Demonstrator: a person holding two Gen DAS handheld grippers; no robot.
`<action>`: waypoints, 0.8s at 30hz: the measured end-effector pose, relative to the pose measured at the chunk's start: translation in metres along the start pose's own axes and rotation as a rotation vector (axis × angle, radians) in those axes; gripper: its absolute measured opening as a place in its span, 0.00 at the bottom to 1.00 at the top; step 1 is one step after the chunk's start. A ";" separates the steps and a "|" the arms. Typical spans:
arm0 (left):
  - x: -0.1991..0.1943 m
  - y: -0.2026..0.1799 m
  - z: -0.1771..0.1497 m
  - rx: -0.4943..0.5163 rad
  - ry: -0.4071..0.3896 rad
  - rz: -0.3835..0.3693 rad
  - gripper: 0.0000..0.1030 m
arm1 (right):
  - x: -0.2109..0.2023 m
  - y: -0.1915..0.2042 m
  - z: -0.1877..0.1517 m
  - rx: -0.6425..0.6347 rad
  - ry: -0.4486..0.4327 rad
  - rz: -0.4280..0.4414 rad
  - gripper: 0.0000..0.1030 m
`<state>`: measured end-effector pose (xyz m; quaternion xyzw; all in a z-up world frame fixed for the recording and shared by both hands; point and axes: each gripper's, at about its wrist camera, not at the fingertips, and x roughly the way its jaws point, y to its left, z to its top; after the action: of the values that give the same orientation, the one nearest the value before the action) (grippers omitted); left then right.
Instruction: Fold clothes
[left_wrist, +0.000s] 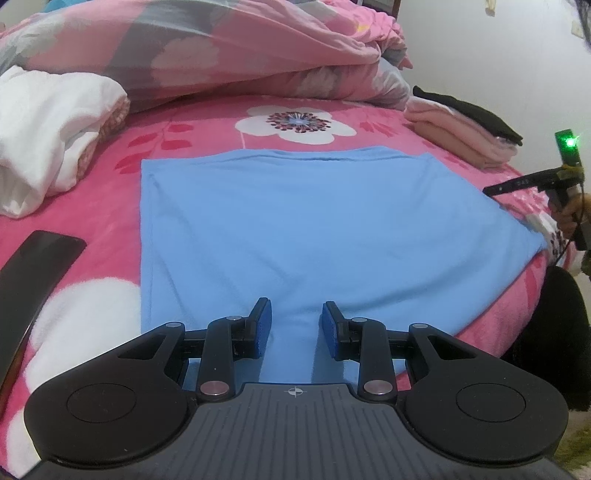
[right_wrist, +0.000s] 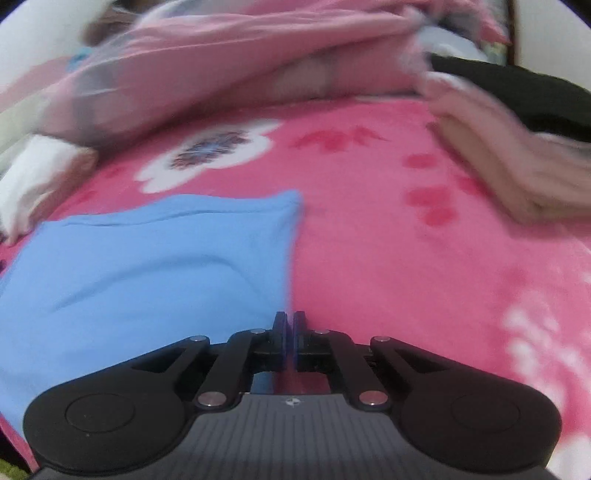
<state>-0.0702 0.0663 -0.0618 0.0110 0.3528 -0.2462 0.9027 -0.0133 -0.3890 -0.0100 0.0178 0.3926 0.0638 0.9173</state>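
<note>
The blue cloth (left_wrist: 295, 236) lies flat on the pink flowered bed (left_wrist: 207, 122), already folded into a broad rectangle, and the coming move turns on how that rectangle sits against your two tongs. From the left view it spreads from your tips toward 12 o'clock, its far hem running straight across from 9 to 3, so its longer side looks to lie crosswise to you, though the fisheye lens makes that hard to be sure of. Your left tongs (left_wrist: 297, 328) sit over its near edge, partly parted, with cloth showing in the gap; the pads (left_wrist: 264, 326) do not visibly press on it, so read them as released. Your right tongs (right_wrist: 289, 332) are clenched with nothing between them, right at the cloth's right edge: in the right view the blue lies from 9 to 11 o'clock of the tips and bare bed from 12 to 3. So your left hand is the nearer one to the middle of the near hem, your right to the right-hand side. I judge the next fold would go best by bringing one short side over to the other. Outward from there, a white heap (left_wrist: 51, 129) lies at 10 o'clock, a phone (left_wrist: 37, 266) at 9, folded clothes (left_wrist: 465, 129) at 2, and the quilt (left_wrist: 207, 48) bunches at 12.
</note>
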 end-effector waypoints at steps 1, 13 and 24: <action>0.000 0.001 0.001 -0.001 0.002 -0.005 0.29 | -0.004 0.005 0.003 -0.023 -0.008 -0.009 0.00; -0.018 0.021 -0.001 -0.077 -0.051 0.019 0.31 | 0.000 0.044 0.005 -0.138 0.034 0.087 0.04; -0.009 0.021 0.008 -0.092 -0.088 0.038 0.33 | 0.021 0.122 0.019 -0.251 -0.028 0.175 0.15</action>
<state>-0.0608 0.0872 -0.0535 -0.0349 0.3233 -0.2127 0.9214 0.0017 -0.2650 -0.0017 -0.0622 0.3655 0.1917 0.9087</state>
